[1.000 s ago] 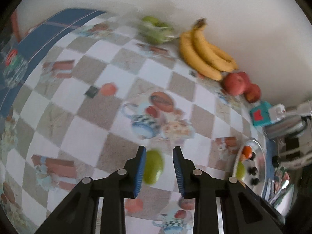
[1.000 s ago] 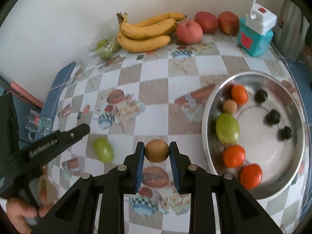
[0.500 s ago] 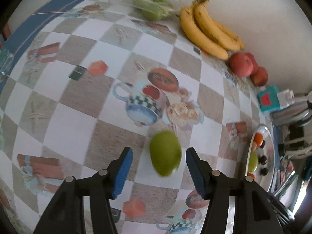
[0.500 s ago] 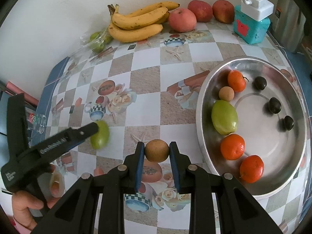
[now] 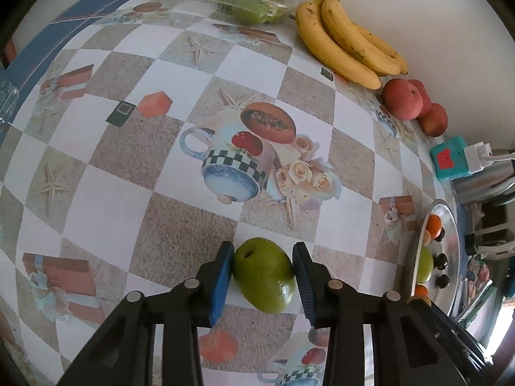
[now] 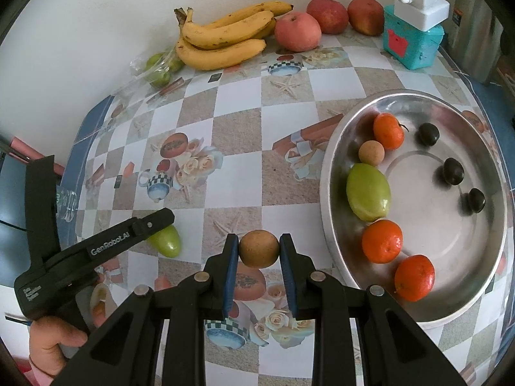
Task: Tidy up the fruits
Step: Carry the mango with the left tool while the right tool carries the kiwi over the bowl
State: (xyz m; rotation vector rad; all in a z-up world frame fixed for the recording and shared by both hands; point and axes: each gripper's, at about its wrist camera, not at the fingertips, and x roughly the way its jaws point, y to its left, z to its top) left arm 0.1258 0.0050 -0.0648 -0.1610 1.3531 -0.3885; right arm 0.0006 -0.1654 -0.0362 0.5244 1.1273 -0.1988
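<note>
now left tongs closing around green fruit, right tongs gripping brown fruit

Soft, even daylight fills both views, bright on the pale wall. Shadows under the fruit are faint. The steel bowl shows a mild sheen. Fisheye bending curves the counter toward dark, vignetted corners, where detail goes soft.
</note>
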